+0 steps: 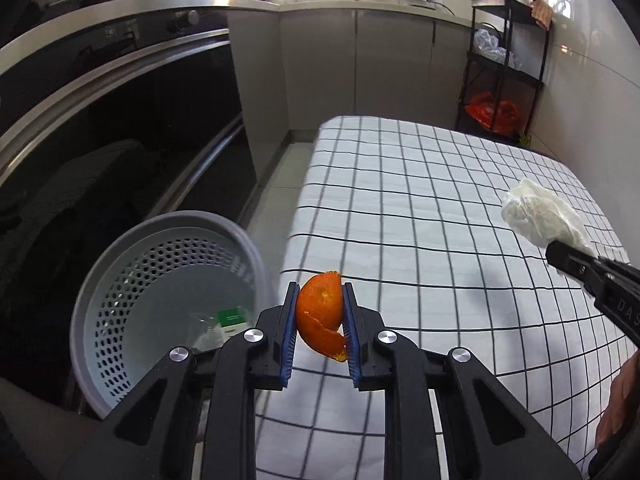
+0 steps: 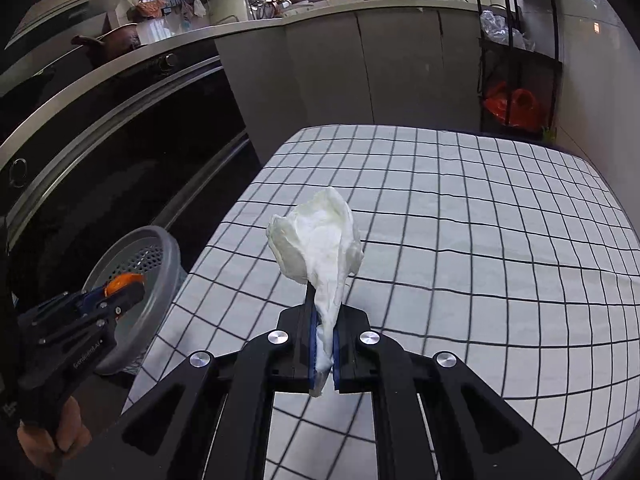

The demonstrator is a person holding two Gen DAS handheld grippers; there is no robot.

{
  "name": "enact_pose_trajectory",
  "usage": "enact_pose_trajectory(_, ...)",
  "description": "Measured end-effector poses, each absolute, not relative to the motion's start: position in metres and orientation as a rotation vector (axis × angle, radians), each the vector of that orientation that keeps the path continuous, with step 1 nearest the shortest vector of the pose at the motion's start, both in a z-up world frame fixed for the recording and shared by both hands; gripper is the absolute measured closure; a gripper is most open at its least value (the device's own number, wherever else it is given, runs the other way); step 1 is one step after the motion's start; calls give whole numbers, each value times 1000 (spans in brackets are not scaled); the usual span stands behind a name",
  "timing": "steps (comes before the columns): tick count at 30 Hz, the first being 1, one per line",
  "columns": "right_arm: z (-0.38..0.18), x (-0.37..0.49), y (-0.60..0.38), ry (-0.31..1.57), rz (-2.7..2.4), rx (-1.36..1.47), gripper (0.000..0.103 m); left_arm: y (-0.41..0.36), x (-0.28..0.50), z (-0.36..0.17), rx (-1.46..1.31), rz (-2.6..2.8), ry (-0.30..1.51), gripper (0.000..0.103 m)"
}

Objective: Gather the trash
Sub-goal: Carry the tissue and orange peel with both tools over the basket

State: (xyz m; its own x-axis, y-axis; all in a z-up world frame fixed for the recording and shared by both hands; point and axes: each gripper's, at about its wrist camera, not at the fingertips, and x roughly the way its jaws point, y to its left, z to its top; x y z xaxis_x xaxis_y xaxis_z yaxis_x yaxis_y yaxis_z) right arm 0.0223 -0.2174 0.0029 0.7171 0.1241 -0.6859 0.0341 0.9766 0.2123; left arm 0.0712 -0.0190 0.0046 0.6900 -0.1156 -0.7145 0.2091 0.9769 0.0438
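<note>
**Peel and tissue on their way to the bin**

Kitchen worktop [image 1: 440, 200] under a checked cloth: we hold both scraps clear of it. Our left gripper [image 1: 320, 312] pinches an orange peel [image 1: 320, 308], nearest the perforated bin [image 1: 168, 280] beside the worktop. Our right gripper [image 2: 324, 344], nearly closed, clamps a tissue [image 2: 316, 240]. Its body seems to read "DAS"; the left's lettering is illegible.
</note>
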Motion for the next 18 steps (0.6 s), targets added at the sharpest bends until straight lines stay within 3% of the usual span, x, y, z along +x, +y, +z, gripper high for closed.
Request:
enact_pose_trajectory(8, 2, 19, -134, 780, 160, 168, 97, 61, 55, 25, 112, -38, 728, 82)
enact_pose_trajectory(18, 2, 48, -38, 799, 285, 79, 97, 141, 64, 7, 30, 44, 761, 82)
